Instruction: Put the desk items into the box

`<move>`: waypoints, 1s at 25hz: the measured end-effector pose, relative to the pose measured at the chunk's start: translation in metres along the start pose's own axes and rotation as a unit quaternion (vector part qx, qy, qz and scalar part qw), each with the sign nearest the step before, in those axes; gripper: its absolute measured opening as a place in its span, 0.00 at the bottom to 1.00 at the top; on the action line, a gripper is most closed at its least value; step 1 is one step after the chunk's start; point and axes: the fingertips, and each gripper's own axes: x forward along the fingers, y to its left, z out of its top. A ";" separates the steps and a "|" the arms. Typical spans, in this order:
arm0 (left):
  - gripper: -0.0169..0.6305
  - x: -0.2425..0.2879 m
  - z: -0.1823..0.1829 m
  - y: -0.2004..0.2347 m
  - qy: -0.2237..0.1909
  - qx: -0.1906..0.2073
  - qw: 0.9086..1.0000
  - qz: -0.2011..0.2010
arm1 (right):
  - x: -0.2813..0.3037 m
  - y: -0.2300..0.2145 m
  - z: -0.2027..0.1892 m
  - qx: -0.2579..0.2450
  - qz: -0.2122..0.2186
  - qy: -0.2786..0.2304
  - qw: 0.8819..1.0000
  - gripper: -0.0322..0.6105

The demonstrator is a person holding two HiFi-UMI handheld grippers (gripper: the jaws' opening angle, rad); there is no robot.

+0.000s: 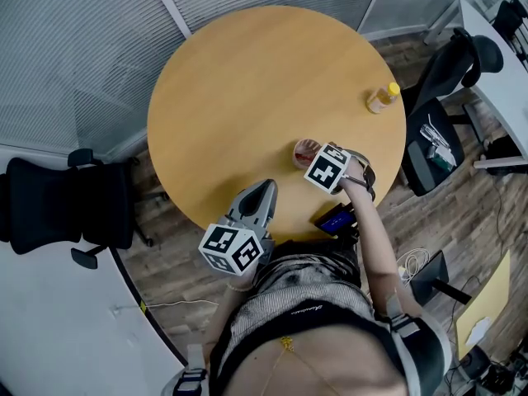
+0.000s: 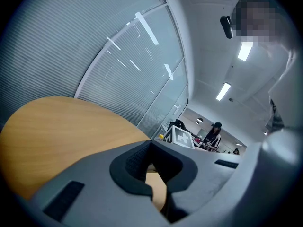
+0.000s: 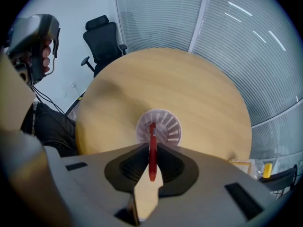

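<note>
A round wooden table (image 1: 247, 97) carries a small white slotted holder (image 1: 304, 150) near its front right edge. My right gripper (image 1: 317, 160) hangs just above the holder (image 3: 159, 126), shut on a red pen (image 3: 152, 150) that stands upright between the pads with its lower end over the holder's mouth. My left gripper (image 1: 261, 191) rests at the table's front edge with its jaws together and nothing in them; in the left gripper view (image 2: 150, 143) it looks across bare tabletop. No box shows in any view.
A yellow-capped bottle (image 1: 384, 98) lies at the table's right side. A dark device with a blue screen (image 1: 334, 219) sits below the table edge by my right forearm. Black office chairs stand at left (image 1: 58, 209) and right (image 1: 445, 97).
</note>
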 end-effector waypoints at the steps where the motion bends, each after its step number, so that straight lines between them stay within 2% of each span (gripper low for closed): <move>1: 0.03 0.000 0.000 0.000 0.000 0.000 1.000 0.000 | 0.000 0.000 0.001 0.002 0.000 -0.005 1.000 0.15; 6: 0.03 0.002 0.002 0.000 0.001 -0.002 1.000 -0.003 | 0.001 -0.001 0.012 0.018 0.012 -0.034 0.999 0.15; 11: 0.03 0.005 0.001 0.001 0.003 -0.001 1.000 -0.002 | 0.006 -0.002 0.014 0.015 0.013 -0.042 0.999 0.15; 18: 0.03 0.004 0.000 0.002 0.004 -0.001 1.000 0.001 | 0.005 0.002 0.017 0.028 0.019 -0.088 0.995 0.15; 25: 0.03 0.006 -0.001 0.000 0.006 0.002 1.000 0.000 | -0.003 0.003 0.014 0.032 0.025 -0.117 0.992 0.24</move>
